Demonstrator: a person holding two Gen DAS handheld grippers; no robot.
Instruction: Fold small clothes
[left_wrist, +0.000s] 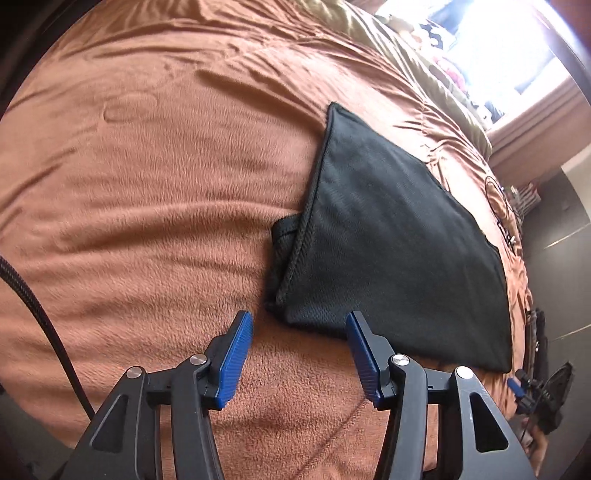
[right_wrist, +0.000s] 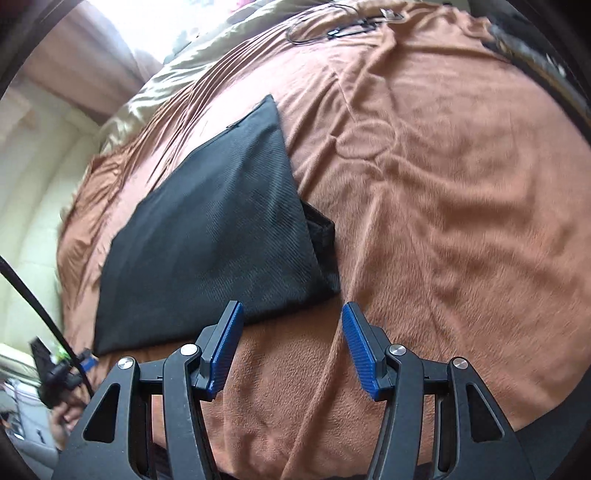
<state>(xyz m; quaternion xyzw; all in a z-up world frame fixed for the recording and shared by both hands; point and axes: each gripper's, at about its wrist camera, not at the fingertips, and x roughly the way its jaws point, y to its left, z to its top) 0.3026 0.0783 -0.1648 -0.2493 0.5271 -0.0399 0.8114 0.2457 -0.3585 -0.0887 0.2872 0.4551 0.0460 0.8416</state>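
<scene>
A black mesh garment (left_wrist: 388, 240) lies folded flat on the brown fleece blanket (left_wrist: 147, 203), one layer folded over another that peeks out at its left edge. My left gripper (left_wrist: 299, 321) is open and empty, its blue pads (left_wrist: 236, 354) just short of the garment's near corner. In the right wrist view the same garment (right_wrist: 214, 243) lies left of centre on the blanket (right_wrist: 461, 221). My right gripper (right_wrist: 291, 314) is open and empty at the garment's near right corner. The other gripper shows at each view's edge (left_wrist: 535, 387) (right_wrist: 62, 369).
An olive satin cover (right_wrist: 155, 92) lies beyond the blanket toward a bright window (left_wrist: 509, 48). A thin black cable with small items (right_wrist: 343, 26) lies on the blanket's far part. A black cord (left_wrist: 40, 314) hangs at the left.
</scene>
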